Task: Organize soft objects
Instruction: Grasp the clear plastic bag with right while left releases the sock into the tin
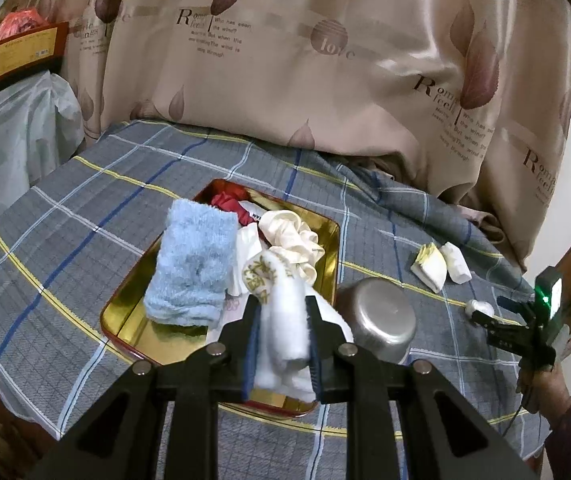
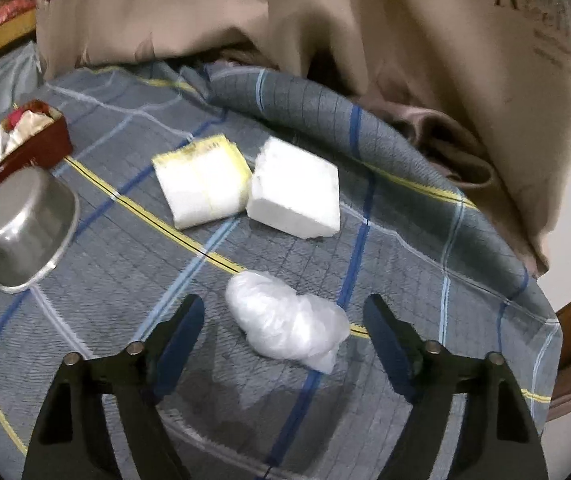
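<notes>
Pinching a rolled white towel point(image 1: 285, 320) over the near end of the gold tin tray point(image 1: 125, 308), the left tool point(image 1: 283, 340) has its fingers pressed into the cloth. The tray already holds a blue fluffy towel point(image 1: 193, 268) and a cream scrunchie point(image 1: 297, 240). Right of the tray, past the upturned steel bowl point(image 2: 25, 228), the right tool point(image 2: 285, 332) hangs spread around a crumpled plastic bag point(image 2: 285, 324) on the plaid bedsheet point(image 2: 125, 280). Released here, the towel could unroll over the tray's rim; the slippery bag may squirt from closing fingers.
</notes>
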Motion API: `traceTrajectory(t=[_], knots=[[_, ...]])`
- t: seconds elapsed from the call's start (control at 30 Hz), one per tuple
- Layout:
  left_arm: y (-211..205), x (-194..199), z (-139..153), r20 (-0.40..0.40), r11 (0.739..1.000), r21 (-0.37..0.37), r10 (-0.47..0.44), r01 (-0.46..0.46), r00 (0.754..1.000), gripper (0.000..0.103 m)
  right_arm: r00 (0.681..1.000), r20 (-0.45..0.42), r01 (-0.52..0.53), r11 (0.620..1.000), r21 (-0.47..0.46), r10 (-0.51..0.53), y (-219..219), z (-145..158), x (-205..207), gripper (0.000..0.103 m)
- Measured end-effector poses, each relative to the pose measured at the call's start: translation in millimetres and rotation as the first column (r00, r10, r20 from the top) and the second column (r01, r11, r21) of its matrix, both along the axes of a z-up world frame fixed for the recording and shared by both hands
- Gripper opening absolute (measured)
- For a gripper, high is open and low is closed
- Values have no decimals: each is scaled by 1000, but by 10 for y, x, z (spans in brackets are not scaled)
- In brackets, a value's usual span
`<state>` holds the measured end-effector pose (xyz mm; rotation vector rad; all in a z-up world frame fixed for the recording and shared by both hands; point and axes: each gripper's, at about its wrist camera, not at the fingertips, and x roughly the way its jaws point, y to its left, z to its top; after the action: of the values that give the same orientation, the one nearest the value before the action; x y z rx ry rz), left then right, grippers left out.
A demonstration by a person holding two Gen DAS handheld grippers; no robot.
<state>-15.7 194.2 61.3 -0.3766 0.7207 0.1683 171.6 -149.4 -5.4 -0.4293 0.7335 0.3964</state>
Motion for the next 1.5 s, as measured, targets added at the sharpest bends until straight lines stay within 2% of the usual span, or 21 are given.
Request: traceTrajectory(t=[0.13,0.17,0.27,0.47,0.57,0.77,0.97,1.03,1.13,1.33,1.5], knots=[[4,-2,1,2,1000,2,2,-2,1000,21,999,-32,-2,1000,-6,1,8,-54,102,69],[11,0,-2,1,1000,1,4,-4,1000,21,999,-43,-3,1000,-4,2,9,-66,123,58],[55,6,-21,-4,1000,-7,14,-14,1000,21,997,-77,-4,1000,-2,4,24,-111,166,52],[129,-8,-23,-4,999,-17,32,-32,999,21,996,-78,38,998,40,-35,9,-60,129,39],[134,-10,-8,2,999,-14,35,-35,999,21,997,-58,52,990,128,-45,-31,76,-24,39],[132,-8,-19,-1,1000,-12,18,-19,1000,21,999,14,28,944,330,-35,-44,355,-718,39],[108,125,8,17,996,75,-43,42,999,23,1000,26,-14,893,449,3,54,449,-1328,39],[139,246,-31,-15,994,87,-58,60,998,23,1000,21,-19,881,472,10,45,469,-1422,39],[166,363,-60,-14,994,70,-89,89,996,23,1000,12,-24,868,496,21,56,478,-1520,39],[72,594,-112,-23,977,156,-145,147,989,23,999,6,-36,865,500,38,95,494,-1615,39],[79,777,-262,-49,972,154,-170,175,984,24,999,5,-39,859,511,42,98,502,-1603,39]])
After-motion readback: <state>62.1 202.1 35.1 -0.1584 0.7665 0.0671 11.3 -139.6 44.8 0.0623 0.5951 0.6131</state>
